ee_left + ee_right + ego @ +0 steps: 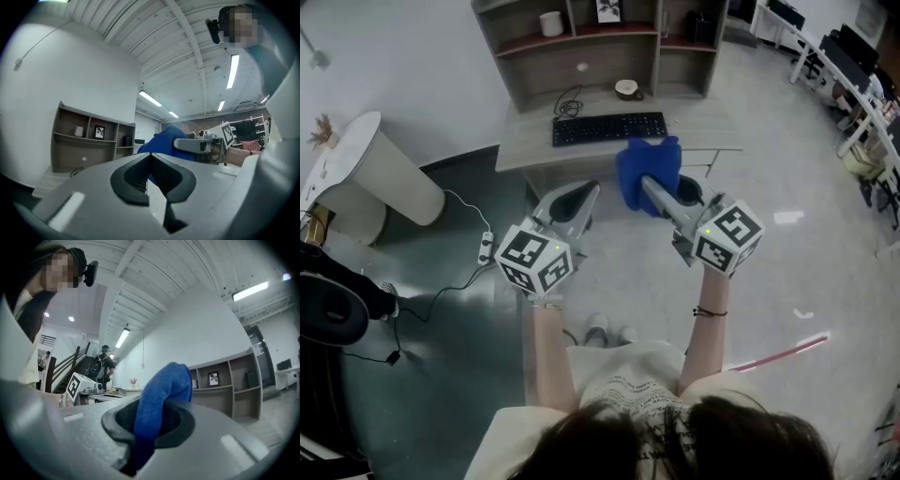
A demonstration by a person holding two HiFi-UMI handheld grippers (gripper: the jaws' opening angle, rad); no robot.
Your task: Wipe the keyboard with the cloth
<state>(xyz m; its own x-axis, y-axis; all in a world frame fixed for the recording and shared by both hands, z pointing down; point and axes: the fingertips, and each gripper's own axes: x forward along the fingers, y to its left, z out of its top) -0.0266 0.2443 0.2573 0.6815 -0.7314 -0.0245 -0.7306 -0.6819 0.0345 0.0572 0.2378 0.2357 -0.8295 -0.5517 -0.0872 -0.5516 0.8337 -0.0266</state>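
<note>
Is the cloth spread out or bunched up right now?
Bunched up: the right gripper pinches the blue cloth in a clump, held off the keyboard.

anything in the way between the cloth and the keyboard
Nothing visible does. The right gripper holds the blue cloth just in front of the keyboard, whose keys are bare. The cup sits behind it on the desk.

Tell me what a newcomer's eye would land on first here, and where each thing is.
The bright blue cloth stands out most, clamped in the right gripper and held in the air in front of the desk. Beyond it, a black keyboard lies on the desk top. The left gripper is alongside the right one, jaws together on nothing.
</note>
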